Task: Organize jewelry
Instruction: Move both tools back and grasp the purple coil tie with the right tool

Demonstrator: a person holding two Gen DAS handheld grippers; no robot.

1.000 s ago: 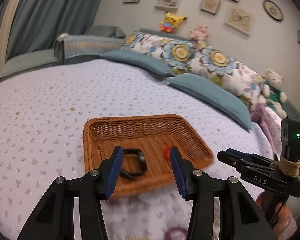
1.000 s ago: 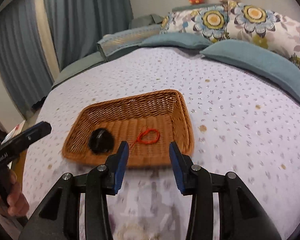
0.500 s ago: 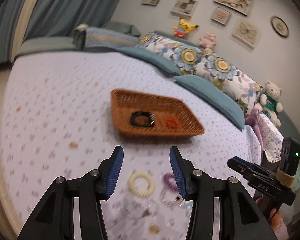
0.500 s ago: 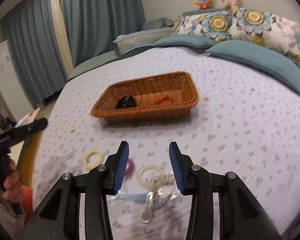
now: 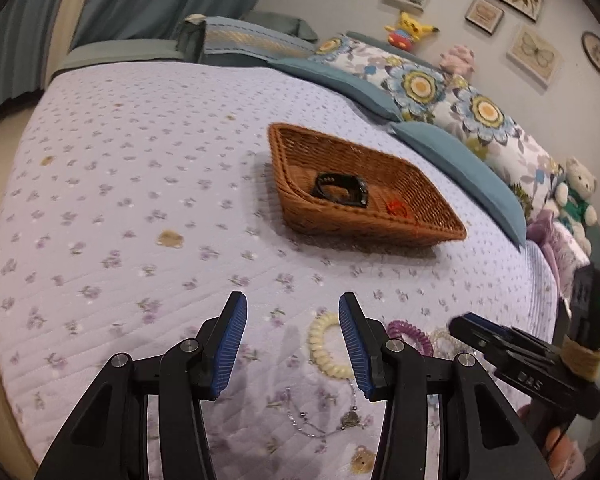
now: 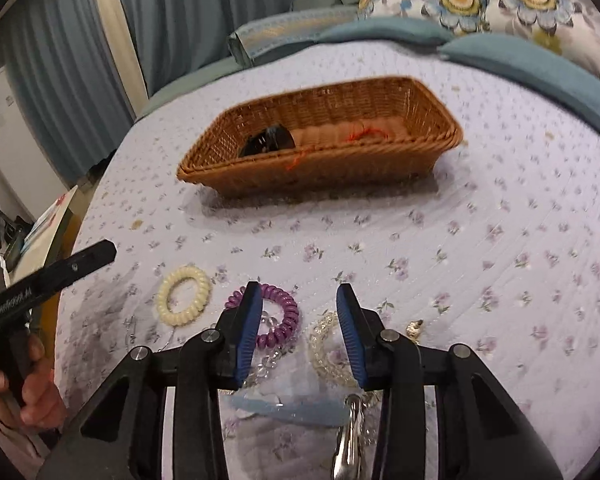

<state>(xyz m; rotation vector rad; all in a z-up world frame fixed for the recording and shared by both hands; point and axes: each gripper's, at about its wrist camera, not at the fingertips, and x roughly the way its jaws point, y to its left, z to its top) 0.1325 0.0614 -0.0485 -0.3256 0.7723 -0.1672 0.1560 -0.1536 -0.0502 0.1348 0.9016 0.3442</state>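
1. The left gripper (image 5: 292, 332) hangs over the flowered bedspread (image 5: 140, 160), its blue-padded jaws apart with nothing between them.
2. A cream coil hair tie (image 5: 325, 346) lies just right of the gap, partly behind the right finger.
3. A purple coil hair tie (image 5: 410, 334) sits beside it.
4. A thin silver chain (image 5: 320, 424) lies nearer the camera.
5. The wicker basket (image 5: 380, 224) farther back holds a black watch (image 5: 340, 190) and a red cord (image 5: 396, 208).
6. The right gripper (image 5: 512, 352) enters at lower right.
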